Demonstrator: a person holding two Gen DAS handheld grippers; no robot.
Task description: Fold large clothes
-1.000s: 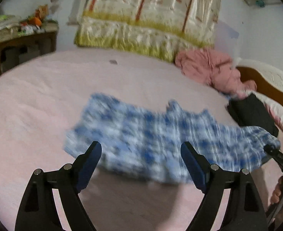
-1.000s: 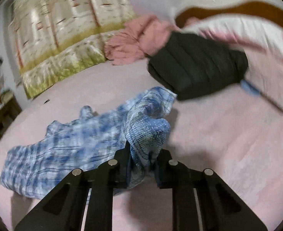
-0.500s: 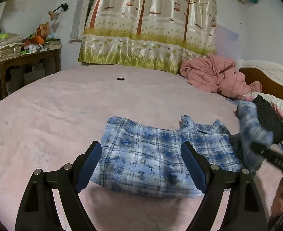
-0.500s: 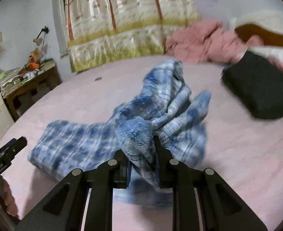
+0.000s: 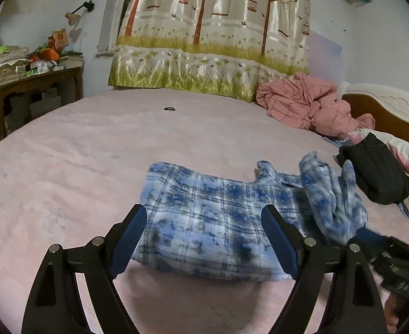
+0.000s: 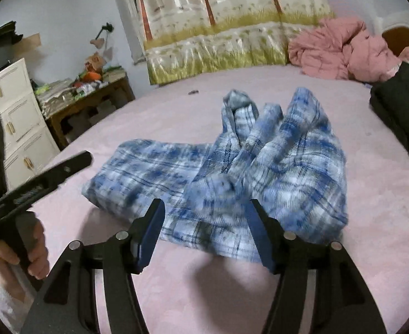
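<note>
Plaid shirt [image 6: 274,167] lies free beyond the downward-tilted right hand-held gripper [image 6: 204,231], jaws just opened, clasping nothing.

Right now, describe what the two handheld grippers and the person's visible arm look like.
Both the left gripper and the right gripper have angular black arms with silver round pins at the pivots, ending in flat dark-blue padded jaws. Seen from the right wrist camera, the left tool is a black pistol-like body with faint white lettering, gripped by a hand in a white textured sleeve.
</note>
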